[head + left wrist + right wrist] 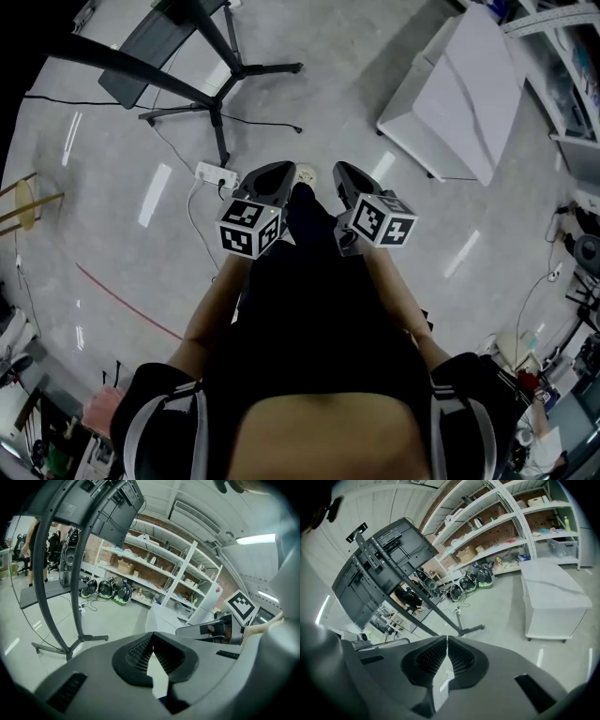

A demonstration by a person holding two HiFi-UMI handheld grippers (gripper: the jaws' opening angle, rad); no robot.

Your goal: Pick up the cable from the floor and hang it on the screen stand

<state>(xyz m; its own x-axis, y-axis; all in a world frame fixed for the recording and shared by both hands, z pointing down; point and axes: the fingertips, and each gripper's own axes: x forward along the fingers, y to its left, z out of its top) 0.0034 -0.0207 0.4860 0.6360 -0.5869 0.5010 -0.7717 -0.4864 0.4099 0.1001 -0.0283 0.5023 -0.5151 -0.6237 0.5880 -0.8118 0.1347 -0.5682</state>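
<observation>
A white power strip with a white cable lies on the grey floor just left of my left gripper. A thin black cable runs along the floor by the screen stand's black legs. The stand's curved post and dark screen rise ahead on the left in the left gripper view. In the right gripper view the screen is seen from behind. Both my left gripper and right gripper are shut and hold nothing. The right gripper hangs beside the left, above the floor.
A white table stands at the upper right. Shelving with boxes lines the far wall, and several dark helmets sit on the floor below it. The person's dark-clad body fills the lower middle of the head view.
</observation>
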